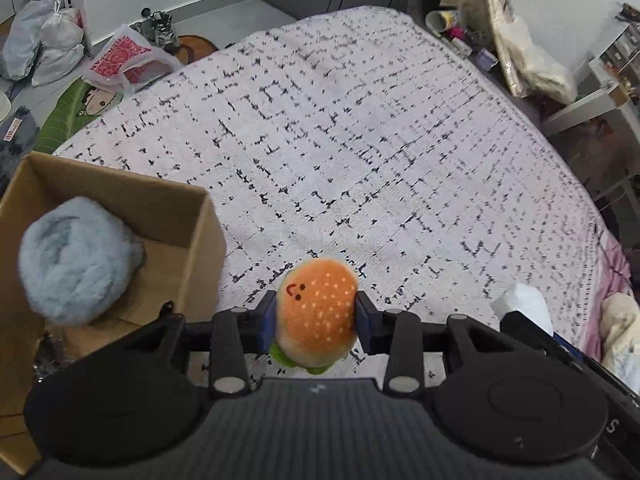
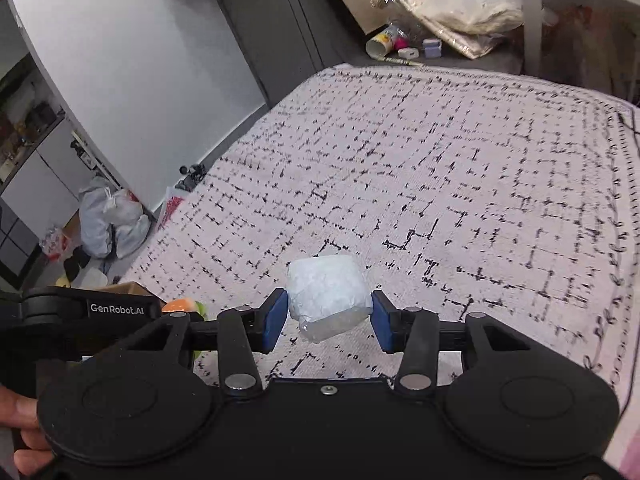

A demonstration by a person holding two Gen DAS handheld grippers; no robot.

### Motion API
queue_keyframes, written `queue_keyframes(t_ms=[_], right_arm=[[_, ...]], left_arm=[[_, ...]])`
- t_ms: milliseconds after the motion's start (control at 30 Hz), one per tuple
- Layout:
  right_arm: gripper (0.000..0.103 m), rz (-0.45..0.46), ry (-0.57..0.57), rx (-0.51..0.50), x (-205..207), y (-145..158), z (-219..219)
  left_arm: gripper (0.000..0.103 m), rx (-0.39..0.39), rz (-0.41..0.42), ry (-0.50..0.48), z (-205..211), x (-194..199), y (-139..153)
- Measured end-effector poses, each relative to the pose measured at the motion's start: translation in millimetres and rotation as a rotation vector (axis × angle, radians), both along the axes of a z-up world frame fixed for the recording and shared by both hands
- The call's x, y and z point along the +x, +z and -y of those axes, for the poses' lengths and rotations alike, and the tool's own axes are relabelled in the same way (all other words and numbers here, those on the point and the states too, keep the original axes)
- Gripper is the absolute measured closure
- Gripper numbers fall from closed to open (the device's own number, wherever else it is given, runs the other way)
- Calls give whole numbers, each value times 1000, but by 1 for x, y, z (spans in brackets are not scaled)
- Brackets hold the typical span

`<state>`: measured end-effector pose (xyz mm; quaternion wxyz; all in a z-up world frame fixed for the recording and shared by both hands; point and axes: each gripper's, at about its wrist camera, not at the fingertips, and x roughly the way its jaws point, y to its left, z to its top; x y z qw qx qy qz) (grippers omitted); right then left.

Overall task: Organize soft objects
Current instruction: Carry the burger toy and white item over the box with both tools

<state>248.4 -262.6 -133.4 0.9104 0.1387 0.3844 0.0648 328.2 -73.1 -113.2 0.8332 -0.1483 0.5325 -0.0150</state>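
The burger plush is clamped between the left gripper fingers, held above the bed just right of the cardboard box, where a blue fuzzy ball is already sat. The white wrapped bundle is pinched by the right gripper further right of the box, so the left load is judged nearer to it

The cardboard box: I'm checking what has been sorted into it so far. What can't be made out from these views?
- Cardboard box, left wrist view: near end cut off by the frame edge; floor partly hidden under the blue fluffy toy.
- Right wrist view: the left tool covers most of it.
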Motion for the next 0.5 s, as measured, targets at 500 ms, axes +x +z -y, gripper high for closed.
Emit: queue_keyframes(t_ms=[500], right_arm=[[58, 58, -55, -20, -58, 49, -18]], left_arm=[[64, -20, 68, -37, -29, -42, 49]])
